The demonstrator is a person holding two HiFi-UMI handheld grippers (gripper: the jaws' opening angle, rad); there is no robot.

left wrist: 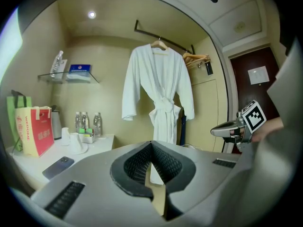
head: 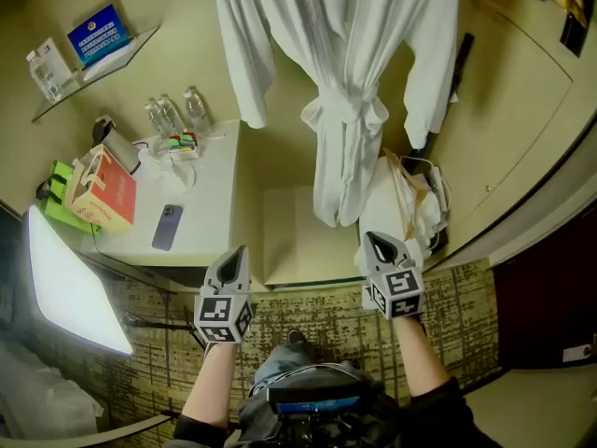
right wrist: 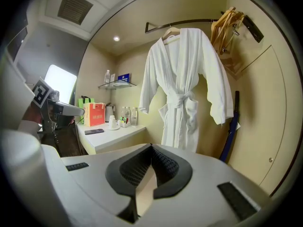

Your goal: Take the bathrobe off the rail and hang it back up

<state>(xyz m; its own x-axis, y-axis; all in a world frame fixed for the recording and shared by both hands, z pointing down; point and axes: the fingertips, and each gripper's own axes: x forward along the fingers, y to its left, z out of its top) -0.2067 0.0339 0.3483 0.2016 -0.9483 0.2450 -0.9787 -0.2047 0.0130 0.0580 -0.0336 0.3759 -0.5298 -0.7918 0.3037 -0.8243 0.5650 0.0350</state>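
Hanging from the rail (right wrist: pixel 194 21) on a hanger (left wrist: pixel 159 44), bathrobe (head: pixel 345 82) sits well apart from left gripper (head: pixel 240 252) and right gripper (head: pixel 374 241), both empty, jaws pressed together

Cropped robe, unreadable print
Head view: the bathrobe (head: pixel 350 110) runs off the top edge; print on the blue box (head: pixel 97 34) and red bag (head: pixel 103 194) is too small to read.

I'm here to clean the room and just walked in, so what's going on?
A person stands facing a white bathrobe, a gripper in each hand. The bathrobe hangs on a hanger from the rail, untouched. The left gripper and right gripper are both shut and empty, held short of it.
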